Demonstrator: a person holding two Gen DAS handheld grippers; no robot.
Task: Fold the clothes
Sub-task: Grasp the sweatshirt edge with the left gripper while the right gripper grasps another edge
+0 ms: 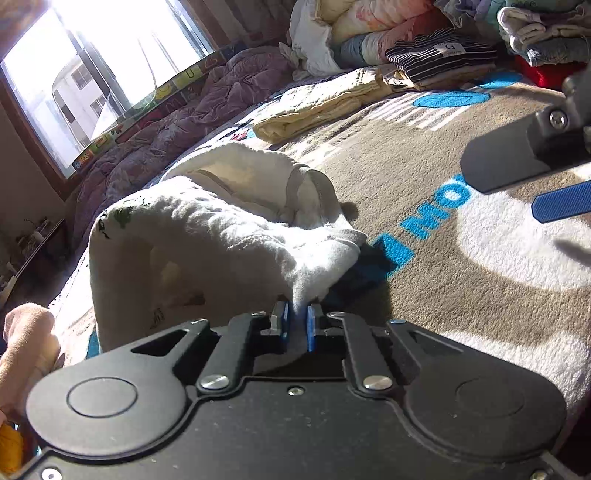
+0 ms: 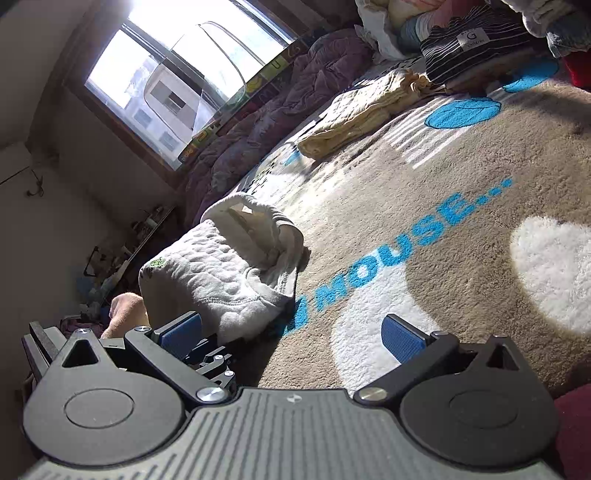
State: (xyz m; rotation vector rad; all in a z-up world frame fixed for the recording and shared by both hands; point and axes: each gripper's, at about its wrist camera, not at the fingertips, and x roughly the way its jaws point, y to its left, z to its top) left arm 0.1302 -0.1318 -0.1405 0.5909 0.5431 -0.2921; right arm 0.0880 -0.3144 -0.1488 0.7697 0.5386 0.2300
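A wide bed fills the room, covered by a plush grey-brown blanket [image 2: 461,155] with white patches and bright blue lettering that reads "MOUSE...". Along its far left edge lies a rumpled purple quilt [image 1: 177,125] under a sunlit window [image 1: 92,66]; glare washes out most of the view outside. At the far right, a heap of bedding and clothes [image 1: 369,26] is cut off by the frame. In front of it sits a folded navy striped top [image 1: 439,55], and nearer, a folded pale yellow garment [image 1: 317,107].

On the near left of the blanket lies the white quilted garment [image 1: 207,229], thick, dimpled and bunched into a soft hump with a small green print on one corner. Its far parts are folded under and hard to read.

The left gripper [image 1: 297,319] is pinched tight on the garment's near corner between blue pads. The right gripper [image 2: 291,334] hangs spread wide over bare blanket, grasping nothing, just right of the garment. A pink fuzzy sleeve [image 1: 26,343] shows at the near left edge.
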